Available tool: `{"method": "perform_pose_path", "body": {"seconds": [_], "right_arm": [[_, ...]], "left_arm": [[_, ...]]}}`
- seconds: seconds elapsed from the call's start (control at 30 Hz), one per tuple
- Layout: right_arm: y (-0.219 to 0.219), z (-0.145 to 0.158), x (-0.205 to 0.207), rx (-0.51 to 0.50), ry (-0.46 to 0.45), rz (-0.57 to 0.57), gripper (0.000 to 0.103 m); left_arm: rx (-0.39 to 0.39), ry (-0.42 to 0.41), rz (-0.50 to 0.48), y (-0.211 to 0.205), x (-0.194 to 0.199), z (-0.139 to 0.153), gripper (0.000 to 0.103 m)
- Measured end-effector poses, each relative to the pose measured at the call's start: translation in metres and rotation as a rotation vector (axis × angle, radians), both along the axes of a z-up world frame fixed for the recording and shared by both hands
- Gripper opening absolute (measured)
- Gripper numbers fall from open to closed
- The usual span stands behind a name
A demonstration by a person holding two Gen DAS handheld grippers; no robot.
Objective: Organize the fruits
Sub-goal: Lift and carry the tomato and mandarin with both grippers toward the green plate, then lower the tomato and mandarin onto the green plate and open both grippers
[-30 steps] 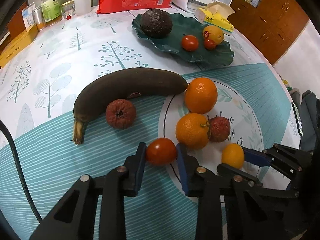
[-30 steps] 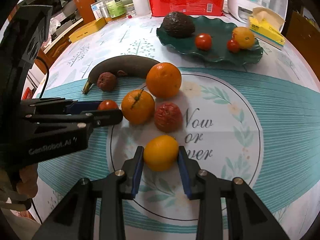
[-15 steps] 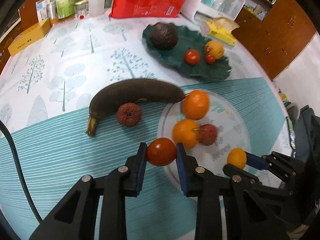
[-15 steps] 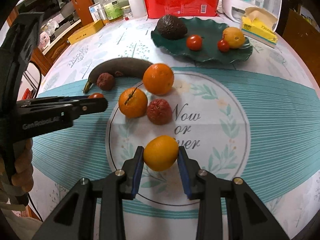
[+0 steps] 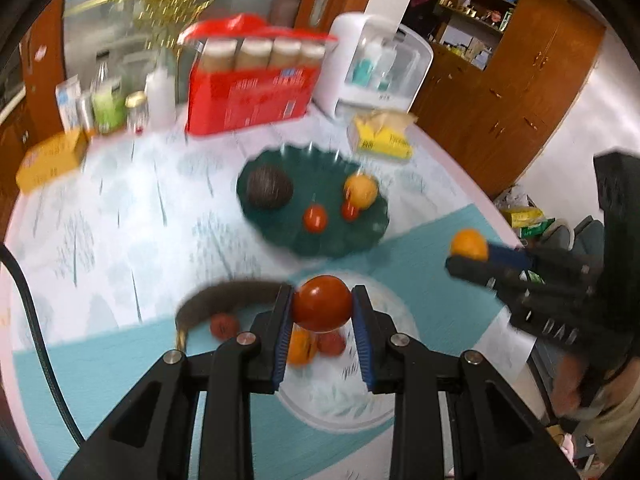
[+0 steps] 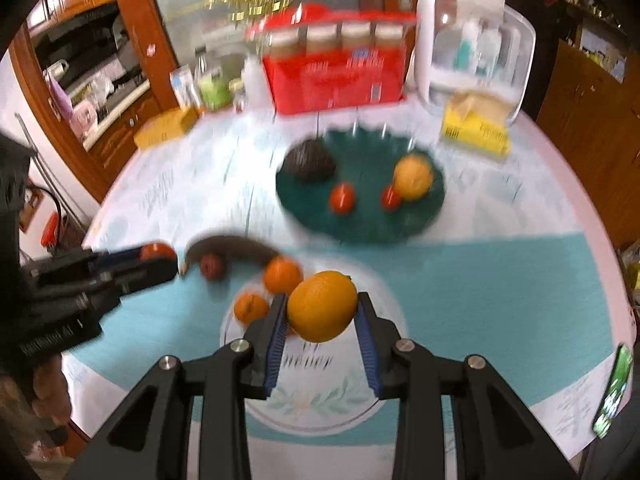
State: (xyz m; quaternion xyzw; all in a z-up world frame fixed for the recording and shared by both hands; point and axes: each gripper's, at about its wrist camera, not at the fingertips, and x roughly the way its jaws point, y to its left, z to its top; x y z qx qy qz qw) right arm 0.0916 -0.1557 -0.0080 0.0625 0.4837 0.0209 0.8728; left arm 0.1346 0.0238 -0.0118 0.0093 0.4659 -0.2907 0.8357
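Note:
My left gripper (image 5: 322, 307) is shut on a red tomato (image 5: 322, 308), held well above the table. My right gripper (image 6: 322, 307) is shut on a small orange citrus fruit (image 6: 322, 306), also lifted; that fruit (image 5: 469, 244) shows at the right of the left wrist view. Beyond them a dark green leaf-shaped plate (image 5: 280, 224) holds an avocado (image 5: 269, 187), two small tomatoes and a yellow fruit (image 5: 361, 190). On the table below lie a dark overripe banana (image 6: 236, 245), a shrivelled red fruit (image 6: 211, 266) and two oranges (image 6: 282, 275).
At the table's far edge stand a red box (image 5: 250, 96), a white appliance (image 5: 382, 68), bottles and jars (image 5: 108, 104), a yellow tissue pack (image 5: 380, 140) and a yellow box (image 5: 50, 158). Wooden cabinets (image 5: 520, 92) stand at the right. A phone (image 6: 614, 392) lies at the table's right edge.
Both grippers have risen from the table, carrying the tomato and the orange fruit with them. The table and plate now look farther away, and the views are blurred by motion.

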Motion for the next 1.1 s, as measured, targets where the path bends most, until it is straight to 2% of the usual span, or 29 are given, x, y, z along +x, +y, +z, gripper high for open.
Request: {"method": "perform_pose_path", "body": {"seconds": [0.2,0.27,0.37,0.5,0.63,0.8,1.03,1.1], "right_arm": [[-0.041,0.067,0.061,-0.019,-0.113,0.041,0.034],[-0.052,0.075,0.08,-0.02,-0.139,0.043,0.034],[-0.074,0.071,0.114,0.025,-0.138,0.043,0.034],[-0.094,0.036,0.156,0.111,-0.045,0.087,0.034],[-0.092,-0.007,0.182,0.074,0.035,0.155,0.034],[-0.088,-0.07,0.209,0.089,0.127,0.183,0.034],[-0.075,-0.135,0.234,0.097,0.207,0.199,0.034],[-0.072,-0.143,0.237,0.077,0.193,0.203,0.034]], "left_arm": [[0.013,-0.052,0.072,-0.032,0.052,0.049,0.027],[0.028,-0.054,0.109,-0.046,0.073,0.051,0.027],[0.056,-0.009,0.16,-0.068,0.101,0.037,0.027],[0.117,0.078,0.217,-0.097,0.127,-0.007,0.027],[0.157,0.132,0.253,-0.115,0.14,-0.048,0.027],[0.193,0.186,0.31,-0.125,0.156,-0.094,0.027],[0.237,0.264,0.336,-0.129,0.165,-0.142,0.028],[0.217,0.26,0.344,-0.128,0.165,-0.145,0.034]]}}
